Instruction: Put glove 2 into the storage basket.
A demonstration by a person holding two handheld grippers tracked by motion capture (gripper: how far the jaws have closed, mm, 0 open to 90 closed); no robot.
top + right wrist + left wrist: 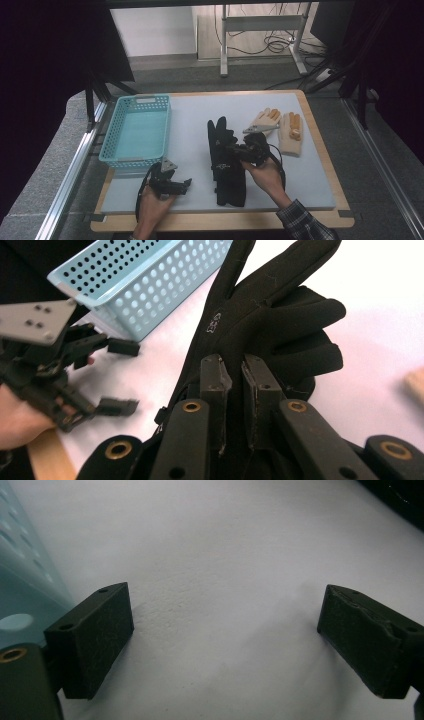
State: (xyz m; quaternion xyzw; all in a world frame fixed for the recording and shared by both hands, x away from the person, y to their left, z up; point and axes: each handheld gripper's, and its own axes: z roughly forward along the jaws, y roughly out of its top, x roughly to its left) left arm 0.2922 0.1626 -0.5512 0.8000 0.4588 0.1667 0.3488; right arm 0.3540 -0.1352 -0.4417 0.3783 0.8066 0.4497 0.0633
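Observation:
A pair of black gloves (226, 170) lies in the middle of the grey mat (190, 120), fingers pointing away. My right gripper (231, 150) is shut on a fold of the upper black glove (270, 315); in the right gripper view its jaws (236, 372) pinch the fabric near the palm. My left gripper (188, 183) rests low over bare mat by the front edge, left of the gloves. It is open, with nothing between its wide-apart jaws (225, 610). The left gripper (125, 376) also appears open in the right gripper view.
A light blue perforated basket (135, 102) stands empty at the left of the mat, just beyond my left gripper. Two beige gloves (282, 127) lie at the right rear. The wooden table edge (225, 220) runs along the front.

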